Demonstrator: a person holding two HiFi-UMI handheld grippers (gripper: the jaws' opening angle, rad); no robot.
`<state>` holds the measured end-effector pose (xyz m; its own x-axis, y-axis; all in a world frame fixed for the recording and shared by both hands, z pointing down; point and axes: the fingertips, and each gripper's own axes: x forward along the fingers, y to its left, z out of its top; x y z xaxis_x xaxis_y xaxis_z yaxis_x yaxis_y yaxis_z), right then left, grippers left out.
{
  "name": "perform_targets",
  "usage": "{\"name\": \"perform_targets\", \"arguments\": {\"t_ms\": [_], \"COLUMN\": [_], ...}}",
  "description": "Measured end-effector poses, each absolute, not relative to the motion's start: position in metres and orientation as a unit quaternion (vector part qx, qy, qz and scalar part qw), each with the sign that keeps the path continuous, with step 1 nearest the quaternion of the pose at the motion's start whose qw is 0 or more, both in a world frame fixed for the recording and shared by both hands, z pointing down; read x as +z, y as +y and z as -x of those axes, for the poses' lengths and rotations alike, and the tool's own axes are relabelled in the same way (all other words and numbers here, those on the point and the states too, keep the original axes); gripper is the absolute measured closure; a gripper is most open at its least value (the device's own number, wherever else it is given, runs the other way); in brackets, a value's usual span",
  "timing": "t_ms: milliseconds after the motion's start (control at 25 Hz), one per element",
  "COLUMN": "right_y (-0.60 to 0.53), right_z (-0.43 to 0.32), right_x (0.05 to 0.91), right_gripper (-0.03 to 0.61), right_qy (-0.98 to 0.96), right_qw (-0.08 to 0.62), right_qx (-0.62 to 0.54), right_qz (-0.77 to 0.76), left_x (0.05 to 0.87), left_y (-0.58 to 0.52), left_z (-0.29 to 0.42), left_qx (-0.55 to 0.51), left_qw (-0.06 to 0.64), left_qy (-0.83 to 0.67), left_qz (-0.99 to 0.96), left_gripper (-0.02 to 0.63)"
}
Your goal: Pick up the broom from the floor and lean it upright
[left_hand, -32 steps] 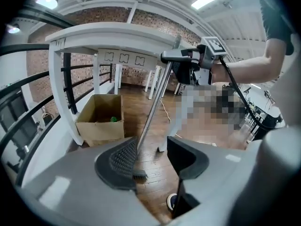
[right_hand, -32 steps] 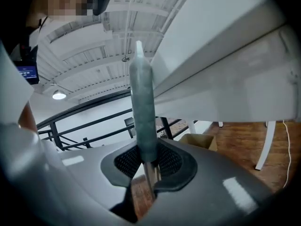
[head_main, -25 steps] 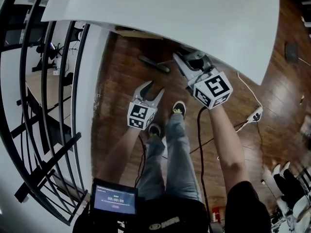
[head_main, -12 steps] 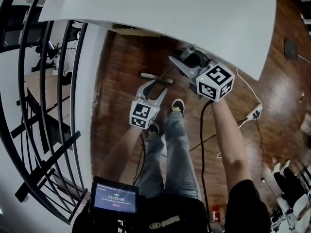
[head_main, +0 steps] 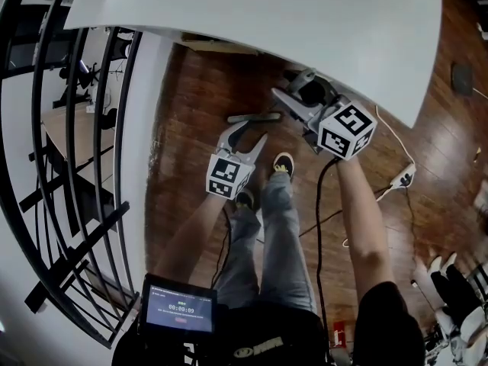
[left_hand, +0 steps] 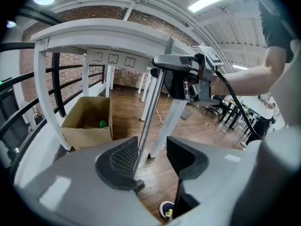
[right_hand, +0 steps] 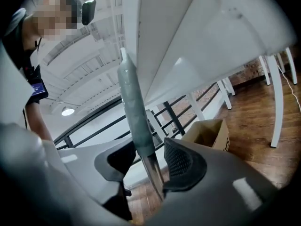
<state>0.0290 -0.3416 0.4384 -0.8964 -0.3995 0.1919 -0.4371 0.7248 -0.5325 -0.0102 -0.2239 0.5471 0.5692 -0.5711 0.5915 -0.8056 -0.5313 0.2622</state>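
The broom stands nearly upright against the edge of the white table (head_main: 305, 21). Its head (head_main: 255, 117) rests on the wood floor. In the right gripper view its grey grip (right_hand: 134, 107) and metal pole rise between the jaws of my right gripper (right_hand: 150, 161). Those jaws have just been opening and are open, with a gap at the right pad (right_hand: 181, 161). My left gripper (head_main: 245, 138) hangs open lower down. In the left gripper view the pole (left_hand: 151, 105) passes just beyond the left pad (left_hand: 123, 159); no pad presses on it. My right gripper (left_hand: 165, 64) shows at the pole's top.
A black railing (head_main: 69, 166) runs along the left. A cardboard box (left_hand: 87, 121) sits under the table by white table legs (left_hand: 171, 121). The person's shoes (head_main: 283, 164) stand just behind the broom head. Cables and a power strip (head_main: 402, 178) lie at the right.
The broom head has swung from slanting to level and slid a little right, toward the feet. The right gripper's jaws have spread apart round the handle. The left gripper has barely moved.
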Motion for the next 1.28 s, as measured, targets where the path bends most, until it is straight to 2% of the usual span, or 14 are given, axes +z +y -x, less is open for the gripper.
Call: {"name": "perform_targets", "arguments": {"t_ms": [800, 960, 1200, 1280], "right_y": [-0.313, -0.274, -0.163, -0.122], "right_z": [-0.093, -0.099, -0.093, -0.089], "right_x": [0.432, 0.405, 0.289, 0.253], "right_gripper": [0.371, 0.371, 0.384, 0.477], "right_qy": [-0.892, -0.885, -0.887, -0.879], "right_qw": [-0.021, -0.014, -0.019, -0.019], "right_qx": [0.317, 0.318, 0.261, 0.233], "right_qz": [-0.322, -0.339, -0.380, -0.415], "left_x": [0.523, 0.471, 0.333, 0.283], "left_y": [-0.215, -0.194, -0.120, -0.086], "left_z": [0.029, 0.053, 0.059, 0.062], "left_qx": [0.222, 0.191, 0.117, 0.095], "left_qw": [0.250, 0.234, 0.170, 0.142], "left_qy": [-0.410, -0.420, -0.381, -0.368], "left_qz": [-0.848, -0.856, -0.901, -0.914], "left_gripper": [0.407, 0.419, 0.430, 0.428]}}
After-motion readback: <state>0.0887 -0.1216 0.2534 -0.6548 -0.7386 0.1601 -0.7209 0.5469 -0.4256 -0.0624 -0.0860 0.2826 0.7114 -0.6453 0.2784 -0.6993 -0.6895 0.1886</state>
